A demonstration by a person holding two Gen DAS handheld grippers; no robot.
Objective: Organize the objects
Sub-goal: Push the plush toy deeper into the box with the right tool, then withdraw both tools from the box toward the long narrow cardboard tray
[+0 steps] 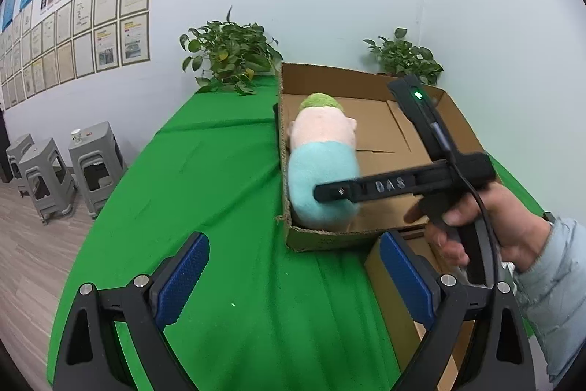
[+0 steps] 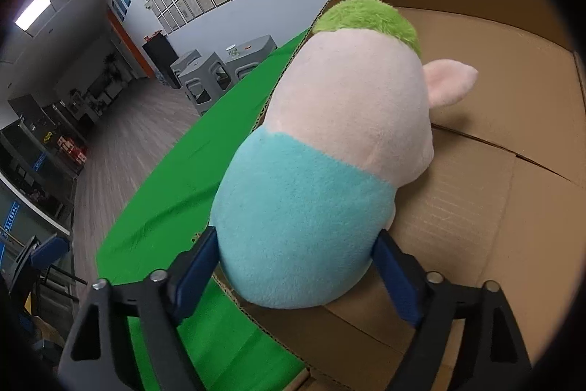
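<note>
- The plush toy [image 2: 322,171] lies in the cardboard box [image 1: 370,87], against its left wall, near the front corner.
- Its long axis runs front to back: teal end toward me, green tuft toward the far wall and the plants [image 1: 230,54].
- My right gripper [image 2: 296,259] brackets the teal end; whether the fingers [image 2: 393,272] press on it I cannot tell.
- My left gripper [image 1: 293,281] hangs released over the green desk [image 1: 205,178], grasping nothing.

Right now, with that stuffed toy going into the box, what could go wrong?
The plush toy sits against the cardboard box's near-left wall, between the right gripper's pads, so pulling back might drag it out. The left gripper hangs open near the box corner and could nudge the box.
</note>
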